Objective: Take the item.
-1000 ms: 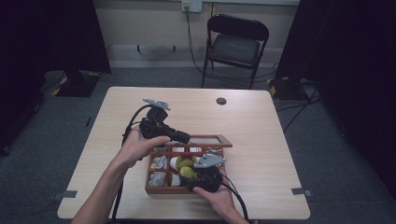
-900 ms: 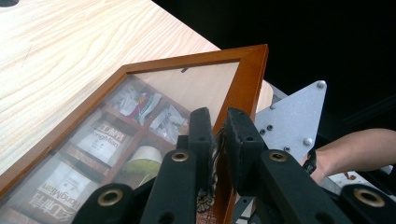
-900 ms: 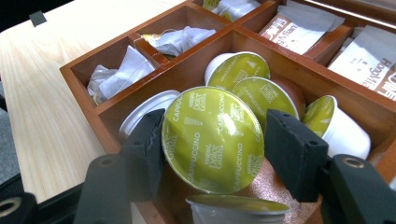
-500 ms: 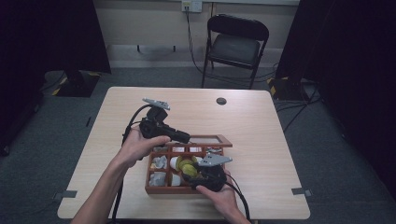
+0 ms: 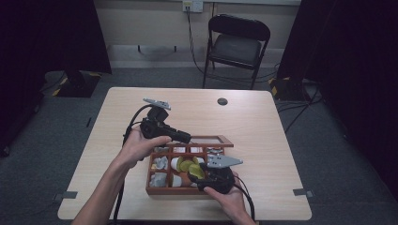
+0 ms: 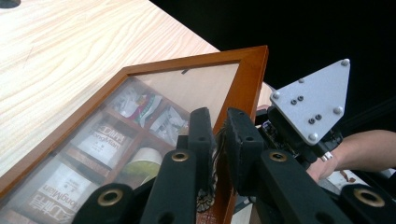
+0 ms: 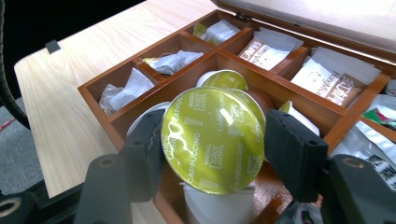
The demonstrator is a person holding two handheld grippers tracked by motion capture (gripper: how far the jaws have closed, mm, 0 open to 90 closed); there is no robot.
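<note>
Clamped between the right gripper (image 7: 212, 154) fingers, the light, crushable capsule (image 7: 212, 140) wants gentle rim pressure, while left gripper (image 6: 217, 140) fingers pinch the stiff lid (image 6: 243, 79) edge.

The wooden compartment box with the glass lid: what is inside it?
The wooden compartment box holds white tea-bag sachets, printed packets and coffee capsules. The right gripper grips a green-gold foil-topped capsule, which covers whatever lies in the compartment below it.
</note>
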